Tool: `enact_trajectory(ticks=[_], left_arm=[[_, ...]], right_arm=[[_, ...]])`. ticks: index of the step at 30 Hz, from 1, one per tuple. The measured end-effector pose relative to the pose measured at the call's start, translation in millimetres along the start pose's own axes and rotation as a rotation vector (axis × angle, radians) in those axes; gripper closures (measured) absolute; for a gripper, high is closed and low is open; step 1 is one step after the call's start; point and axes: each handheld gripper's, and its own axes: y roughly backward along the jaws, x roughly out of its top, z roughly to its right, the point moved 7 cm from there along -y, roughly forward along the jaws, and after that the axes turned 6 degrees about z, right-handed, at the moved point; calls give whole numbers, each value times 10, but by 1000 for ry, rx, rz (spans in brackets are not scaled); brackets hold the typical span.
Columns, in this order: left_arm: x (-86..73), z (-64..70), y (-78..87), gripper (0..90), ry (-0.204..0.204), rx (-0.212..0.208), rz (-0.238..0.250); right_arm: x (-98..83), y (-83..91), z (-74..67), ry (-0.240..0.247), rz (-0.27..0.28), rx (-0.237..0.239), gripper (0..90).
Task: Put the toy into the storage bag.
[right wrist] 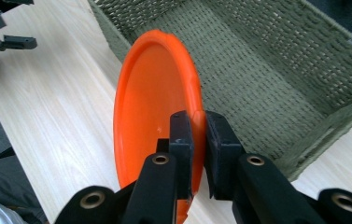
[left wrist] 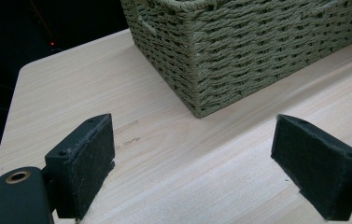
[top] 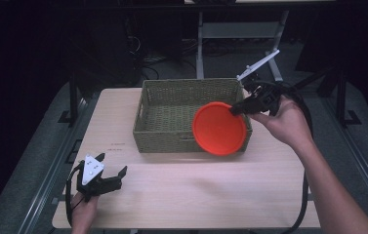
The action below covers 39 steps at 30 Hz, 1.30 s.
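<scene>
Plate (top: 219, 128): round, smooth orange plastic, raised rim; held on edge over near right corner of basket (top: 167, 114), rectangular, olive woven cord. Right gripper (top: 235, 109): pads pinching plate rim. Left gripper (top: 112, 164): felt-faced jaws spread, on pale wood-grain table (top: 196, 190).

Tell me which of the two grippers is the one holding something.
The right gripper: its jaws are clamped on the rim of the orange plate, held over the woven basket. The left gripper rests low over the table, jaws wide apart with nothing between them.
</scene>
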Motion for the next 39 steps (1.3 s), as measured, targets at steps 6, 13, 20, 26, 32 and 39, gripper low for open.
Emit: enact_trajectory(ticks=[6, 13, 20, 26, 32, 39], left_arm=[[-2, -12, 3, 128, 2, 2, 2], [2, -4, 0, 128, 4, 2, 3], [-2, -6, -4, 128, -13, 1, -7], [4, -22, 4, 128, -2, 10, 3], [1, -24, 11, 128, 1, 9, 3], [8, -4, 5, 128, -5, 5, 4]], right_arm=[[119, 16, 78, -3, -9, -16, 819], [265, -10, 174, -4, -29, -34, 819], [420, -46, 258, -1, -24, -49, 820], [523, -107, 359, -11, -17, -59, 820], [597, -160, 471, -28, -8, -78, 820], [645, -233, 627, -48, 10, -98, 820]])
